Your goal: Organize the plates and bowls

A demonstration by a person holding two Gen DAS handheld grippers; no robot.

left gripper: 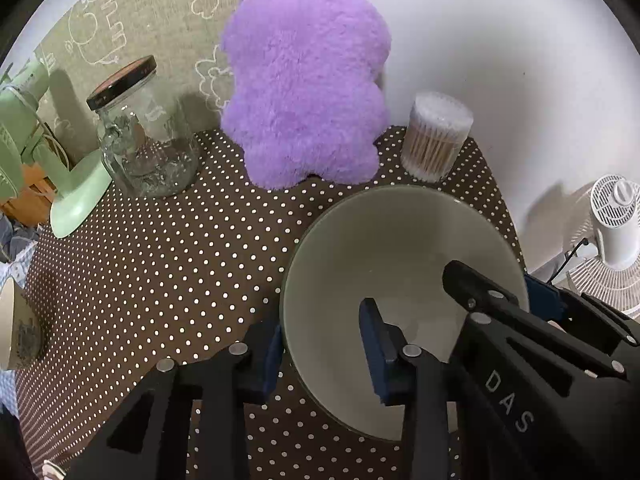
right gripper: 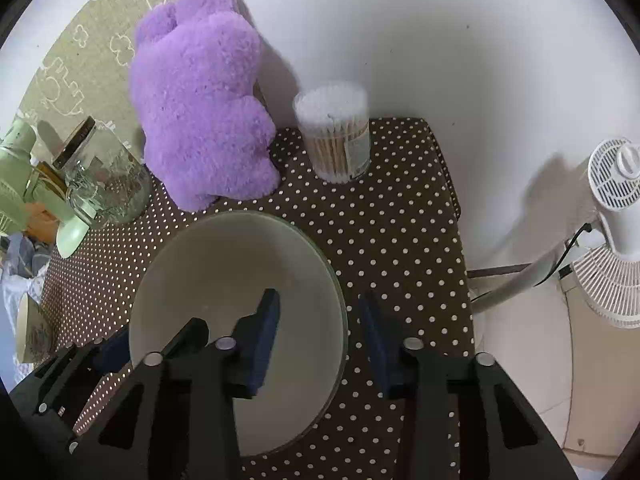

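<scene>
Plainly, "DAS" is printed on the right gripper; both it and the left gripper straddle the bowl rim, fingers spread, on the bench.

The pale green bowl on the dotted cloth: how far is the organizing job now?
Nothing looks finished: no stack of dishes shows. In hand: the pale green round bowl sits on the brown dotted tablecloth, and both open grippers straddle its rim, the left gripper on its left side, the right gripper on its right, each with one finger inside. Left: closing, lifting and placing it. Another dish shows at the cloth's left edge.
</scene>
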